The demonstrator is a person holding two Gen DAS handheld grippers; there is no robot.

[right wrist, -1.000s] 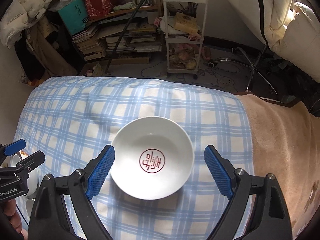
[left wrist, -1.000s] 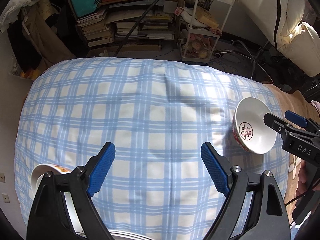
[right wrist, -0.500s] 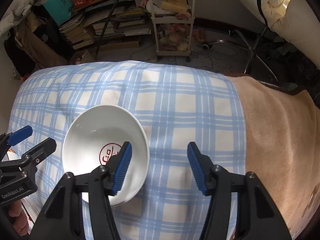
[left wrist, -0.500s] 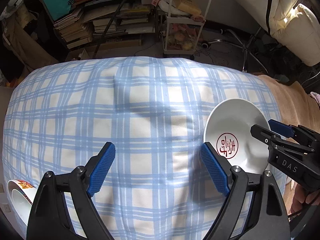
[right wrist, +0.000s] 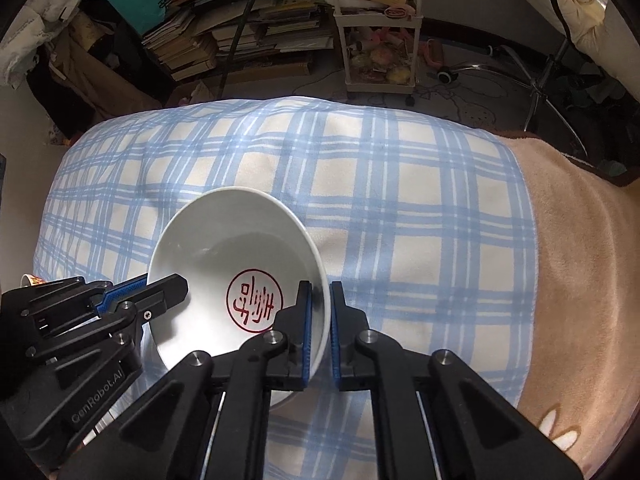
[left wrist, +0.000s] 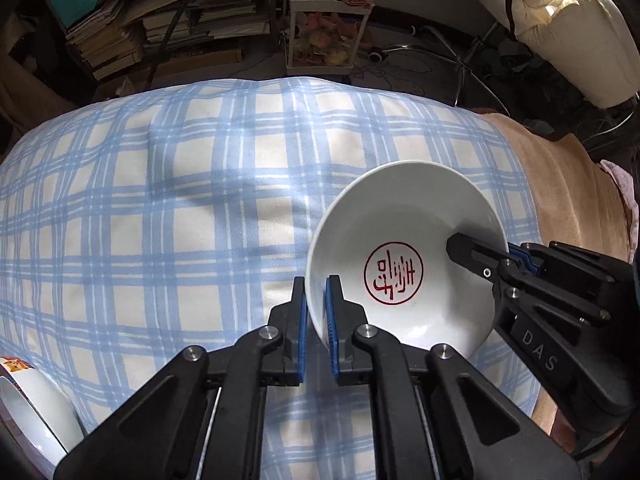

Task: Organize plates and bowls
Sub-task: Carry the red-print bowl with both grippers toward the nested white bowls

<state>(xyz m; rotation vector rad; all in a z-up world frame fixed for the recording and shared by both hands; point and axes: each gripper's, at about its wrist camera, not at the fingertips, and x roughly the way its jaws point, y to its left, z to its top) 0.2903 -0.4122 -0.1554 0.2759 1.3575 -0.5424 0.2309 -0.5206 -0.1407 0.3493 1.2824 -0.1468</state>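
Both grippers are pinching the round white ceramic bowl with a red seal mark over the blue-checked bed cover, left gripper clamping its 9 o'clock rim, right gripper its 3 o'clock rim, ideally lifting together and level.

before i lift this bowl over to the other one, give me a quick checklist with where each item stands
1. Left gripper shut on the rim of the white bowl: ok, one finger inside the wall, one outside.
2. Right gripper shut on the opposite rim: ok, same pinch.
3. Bowl level: not ok, it looks tilted in both views.
4. Bowl clear of the plaid cloth: cannot tell, the underside is hidden.
5. Bowl empty: ok, only the red seal mark shows inside.
6. Second bowl open to receive: cannot tell, only its edge shows at lower left.
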